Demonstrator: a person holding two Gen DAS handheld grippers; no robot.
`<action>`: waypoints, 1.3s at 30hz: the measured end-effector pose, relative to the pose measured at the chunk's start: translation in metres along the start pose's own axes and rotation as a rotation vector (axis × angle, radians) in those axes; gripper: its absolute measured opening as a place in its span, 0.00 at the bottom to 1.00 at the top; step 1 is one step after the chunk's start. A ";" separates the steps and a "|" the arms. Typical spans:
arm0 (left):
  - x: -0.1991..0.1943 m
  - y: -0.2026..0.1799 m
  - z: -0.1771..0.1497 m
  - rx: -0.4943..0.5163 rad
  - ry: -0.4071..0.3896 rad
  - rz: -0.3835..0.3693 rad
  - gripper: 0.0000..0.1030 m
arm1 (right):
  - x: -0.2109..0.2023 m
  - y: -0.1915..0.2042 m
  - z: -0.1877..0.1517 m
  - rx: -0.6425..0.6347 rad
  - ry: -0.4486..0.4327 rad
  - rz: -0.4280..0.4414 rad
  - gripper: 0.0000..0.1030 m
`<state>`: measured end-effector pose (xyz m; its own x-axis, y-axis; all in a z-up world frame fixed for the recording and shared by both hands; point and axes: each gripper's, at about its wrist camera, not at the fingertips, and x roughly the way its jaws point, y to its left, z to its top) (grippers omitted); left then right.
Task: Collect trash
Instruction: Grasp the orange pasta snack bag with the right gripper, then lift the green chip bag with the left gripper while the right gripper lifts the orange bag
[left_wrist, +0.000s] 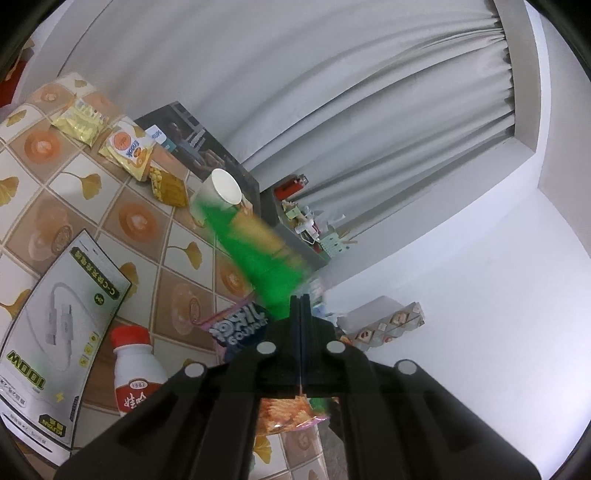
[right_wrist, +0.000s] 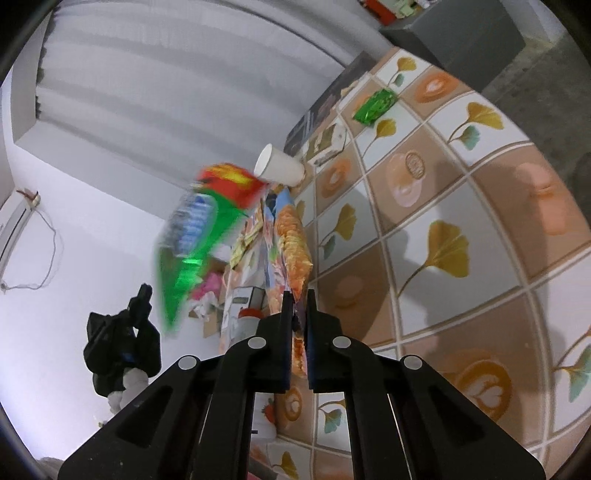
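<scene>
Foil of the green snack bag (left_wrist: 258, 258) is light, crinkly, slippery; left gripper (left_wrist: 301, 306) jaws clamp its edge. Right gripper (right_wrist: 297, 306) jaws pinch the orange chip bag (right_wrist: 293, 240) at its seam.

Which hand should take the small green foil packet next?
Right, probably: the small green foil packet lies ahead of the right claw; the left view misses it. But that claw grips an orange crisp bag.
</scene>
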<state>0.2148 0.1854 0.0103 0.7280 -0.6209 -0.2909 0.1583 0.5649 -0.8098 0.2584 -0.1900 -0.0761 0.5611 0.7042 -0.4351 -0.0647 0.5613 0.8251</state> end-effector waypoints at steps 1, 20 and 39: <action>-0.001 0.000 0.000 0.002 -0.002 0.001 0.00 | -0.003 -0.001 0.001 0.003 -0.009 0.000 0.04; 0.074 0.016 -0.042 -0.254 0.328 0.013 0.42 | -0.025 -0.010 0.001 0.054 -0.042 0.043 0.04; 0.125 0.072 -0.043 -0.623 0.355 0.113 0.55 | -0.030 -0.005 0.008 0.032 -0.038 0.109 0.04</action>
<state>0.2889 0.1250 -0.1064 0.4401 -0.7758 -0.4522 -0.3916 0.2874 -0.8741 0.2486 -0.2176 -0.0638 0.5829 0.7429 -0.3291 -0.1006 0.4679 0.8780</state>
